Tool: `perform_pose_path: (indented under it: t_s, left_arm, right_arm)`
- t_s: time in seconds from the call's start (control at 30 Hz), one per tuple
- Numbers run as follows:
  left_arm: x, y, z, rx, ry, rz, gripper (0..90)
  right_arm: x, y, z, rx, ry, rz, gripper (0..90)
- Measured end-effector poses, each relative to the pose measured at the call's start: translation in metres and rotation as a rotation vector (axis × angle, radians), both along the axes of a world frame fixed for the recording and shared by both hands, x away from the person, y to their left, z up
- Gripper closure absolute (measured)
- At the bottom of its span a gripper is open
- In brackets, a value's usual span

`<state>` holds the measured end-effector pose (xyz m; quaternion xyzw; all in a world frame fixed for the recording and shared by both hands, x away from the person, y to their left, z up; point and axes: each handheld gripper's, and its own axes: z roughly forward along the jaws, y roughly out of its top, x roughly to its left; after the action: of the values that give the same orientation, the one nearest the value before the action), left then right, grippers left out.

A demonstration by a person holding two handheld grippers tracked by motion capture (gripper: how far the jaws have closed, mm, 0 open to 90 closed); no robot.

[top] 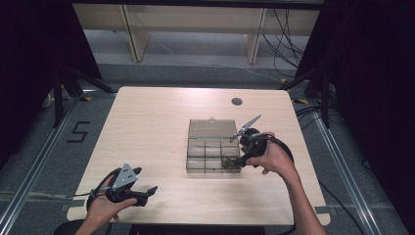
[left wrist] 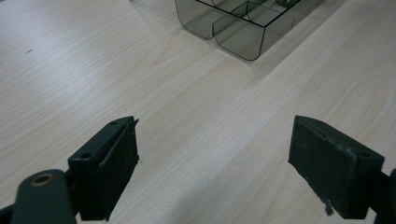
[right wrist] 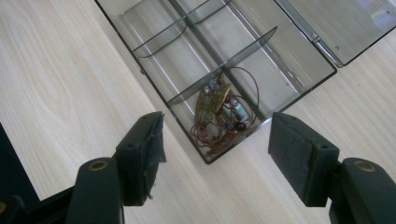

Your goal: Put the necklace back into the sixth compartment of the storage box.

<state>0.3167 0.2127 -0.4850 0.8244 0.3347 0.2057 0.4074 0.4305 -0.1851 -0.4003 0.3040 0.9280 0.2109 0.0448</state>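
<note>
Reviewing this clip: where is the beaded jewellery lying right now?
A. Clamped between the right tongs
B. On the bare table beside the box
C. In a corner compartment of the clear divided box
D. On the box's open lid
C: the right gripper view shows the beaded jewellery piled inside a corner compartment of the clear divided box, with the right tongs open above it, pads touching nothing.

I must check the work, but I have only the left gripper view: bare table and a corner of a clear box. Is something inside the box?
Observer: Yes. In the right gripper view, a tangle of beaded jewellery lies in one corner compartment of the box.
Operator: Is the right gripper holding it?
Observer: No. The right gripper hangs above that compartment, jaws apart, nothing between them.
Operator: Is the box lid open?
Observer: Yes. In the high view the lid lies flat on the table behind the box.
</note>
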Motion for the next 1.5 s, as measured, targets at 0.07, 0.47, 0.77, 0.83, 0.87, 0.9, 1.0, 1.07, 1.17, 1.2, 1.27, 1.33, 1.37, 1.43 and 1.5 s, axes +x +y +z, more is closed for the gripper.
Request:
perform_pose_path:
  t_s: [0.07,0.47,0.77,0.83,0.87,0.9,1.0,1.07,1.17,1.2,1.27,1.33,1.37,1.43,1.5]
  left_arm:
    - [0.0,0.0,0.0,0.004,-0.001,-0.001,15.1]
    - [0.0,-0.001,-0.001,-0.022,-0.007,-0.004,15.1]
    - [0.0,-0.001,0.0,-0.016,-0.005,-0.01,15.1]
    - [0.0,-0.001,0.0,-0.013,-0.007,-0.006,15.1]
    - [0.0,-0.001,0.0,-0.021,-0.007,-0.004,15.2]
    - [0.0,-0.001,0.0,-0.022,-0.007,-0.004,15.1]
    - [0.0,0.0,0.0,-0.008,-0.008,-0.005,15.1]
    - [0.0,0.0,0.0,0.007,-0.009,-0.008,15.2]
    - [0.0,-0.001,-0.001,-0.023,0.0,-0.004,15.2]
    - [0.0,0.0,0.0,-0.006,-0.007,-0.01,15.1]
    - [0.001,0.0,0.0,-0.007,-0.007,-0.011,15.1]
    - [0.001,0.0,0.0,-0.007,-0.007,-0.011,15.1]
    - [0.0,-0.001,0.0,-0.015,-0.003,-0.011,15.1]
    - [0.0,0.0,0.0,0.004,-0.006,-0.006,15.1]
    - [0.001,0.0,0.0,0.0,0.001,-0.007,15.1]
  right_arm:
    - [-0.002,0.0,0.0,0.0,0.015,-0.019,35.4]
    - [-0.007,-0.003,-0.005,-0.007,0.003,-0.011,32.0]
    - [-0.012,-0.004,-0.008,-0.007,-0.001,-0.018,31.0]
    - [-0.013,-0.004,-0.008,-0.008,0.001,-0.025,31.0]
    - [-0.013,-0.005,-0.008,-0.012,-0.007,-0.013,31.0]
    - [-0.013,-0.005,-0.008,-0.01,-0.005,-0.013,30.9]
    - [-0.016,-0.004,-0.009,-0.002,-0.001,-0.013,30.2]
    - [-0.016,-0.004,-0.009,-0.005,-0.007,-0.017,29.7]
    - [-0.018,-0.005,-0.01,0.001,-0.009,-0.017,29.0]
    - [-0.019,-0.005,-0.011,0.002,-0.001,-0.03,28.2]
    - [-0.019,-0.005,-0.011,0.001,-0.013,-0.02,28.0]
    - [-0.021,-0.006,-0.011,0.006,-0.014,-0.023,26.7]
    - [-0.021,-0.006,-0.011,0.006,-0.014,-0.023,26.7]
    - [-0.023,-0.007,-0.012,0.008,-0.018,-0.032,25.6]
    - [-0.025,-0.007,-0.012,0.01,-0.004,-0.044,25.2]
